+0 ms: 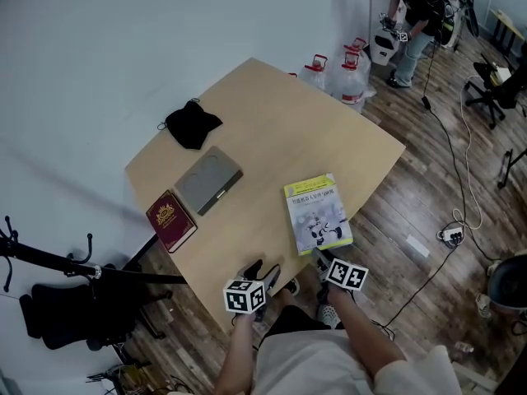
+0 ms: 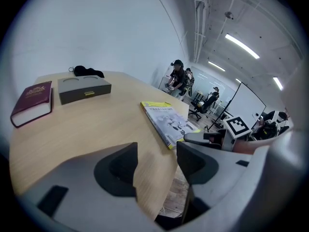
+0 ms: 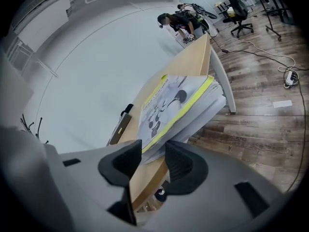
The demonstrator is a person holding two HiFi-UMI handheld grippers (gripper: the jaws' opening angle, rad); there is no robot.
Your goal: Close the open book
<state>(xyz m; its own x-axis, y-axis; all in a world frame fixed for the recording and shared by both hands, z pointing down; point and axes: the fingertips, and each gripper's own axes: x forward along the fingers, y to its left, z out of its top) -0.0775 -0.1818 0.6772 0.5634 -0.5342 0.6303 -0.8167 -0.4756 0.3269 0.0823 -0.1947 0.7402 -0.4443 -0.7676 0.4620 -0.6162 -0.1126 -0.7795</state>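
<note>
The book (image 1: 318, 214) with a yellow and white cover lies shut and flat near the front right edge of the wooden table (image 1: 272, 122). My right gripper (image 1: 319, 257) sits at the book's near corner. In the right gripper view the corner of the book (image 3: 174, 105) lies between the jaws of the right gripper (image 3: 153, 161), which stand apart and do not clamp it. My left gripper (image 1: 262, 270) hovers over the table's front edge to the left of the book. Its jaws are open and hold nothing (image 2: 157, 161). The book (image 2: 166, 121) lies ahead and to its right.
A dark red book (image 1: 170, 219), a flat grey box (image 1: 208, 179) and a black cloth (image 1: 191, 125) lie on the table's left half. Water bottles (image 1: 350, 76) stand beyond the far corner. A person (image 1: 416, 15) stands at the back right. Cables (image 1: 461, 212) run over the wooden floor.
</note>
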